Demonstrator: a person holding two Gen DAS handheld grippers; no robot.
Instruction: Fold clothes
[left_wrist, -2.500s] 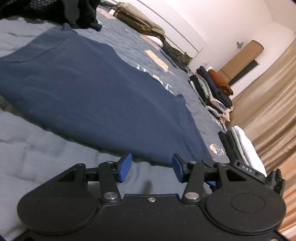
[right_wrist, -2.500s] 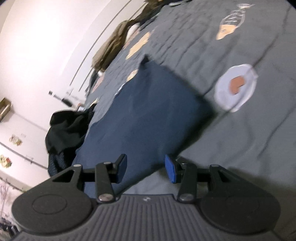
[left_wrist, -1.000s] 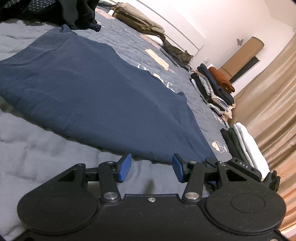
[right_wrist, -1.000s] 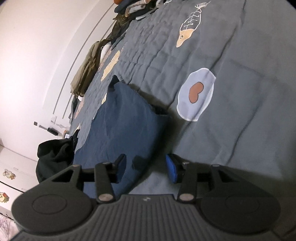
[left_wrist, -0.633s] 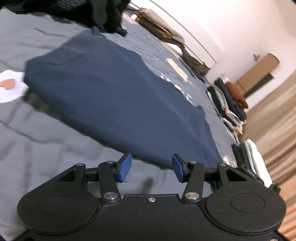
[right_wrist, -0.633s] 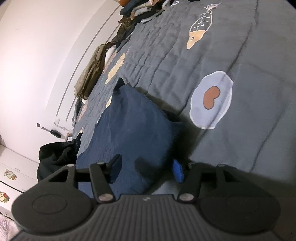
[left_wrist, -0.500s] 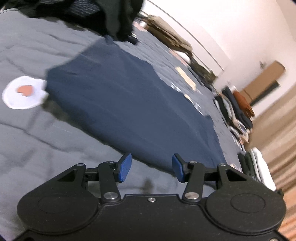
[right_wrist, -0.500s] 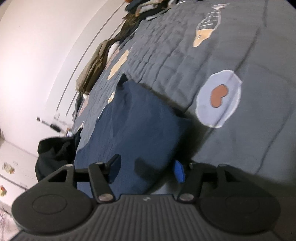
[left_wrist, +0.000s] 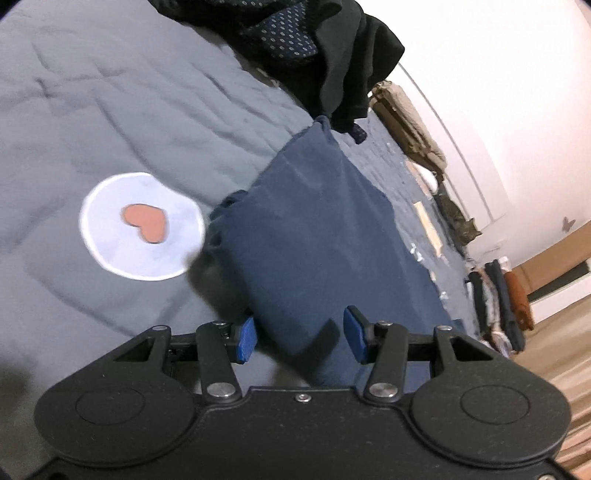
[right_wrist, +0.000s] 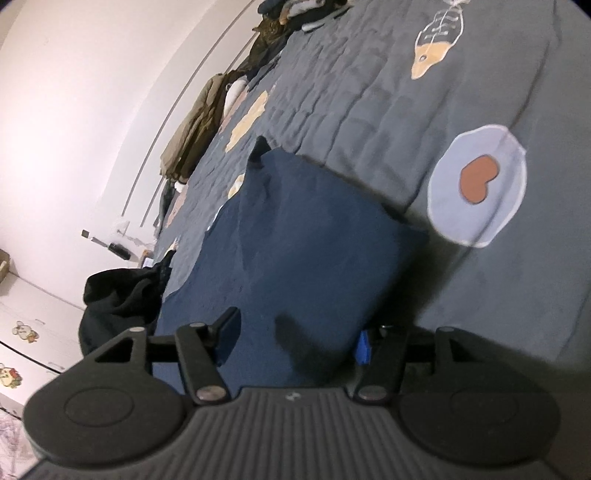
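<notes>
Left hand-held gripper (left_wrist: 299, 339) swung round, spread | navy garment (left_wrist: 325, 236) lengthwise ahead | right hand-held gripper (right_wrist: 295, 341) spread

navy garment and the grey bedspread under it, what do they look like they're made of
Navy garment: looks like soft knit cotton, as in a T-shirt; matte, no sheen, limp folded edges with small puckers at its corner. Exact fibre unclear.

Grey bedspread: appears to be padded quilted fabric, matte; stitched lines and soft puffy creases show, with a flat heart patch printed or sewn on.
</notes>
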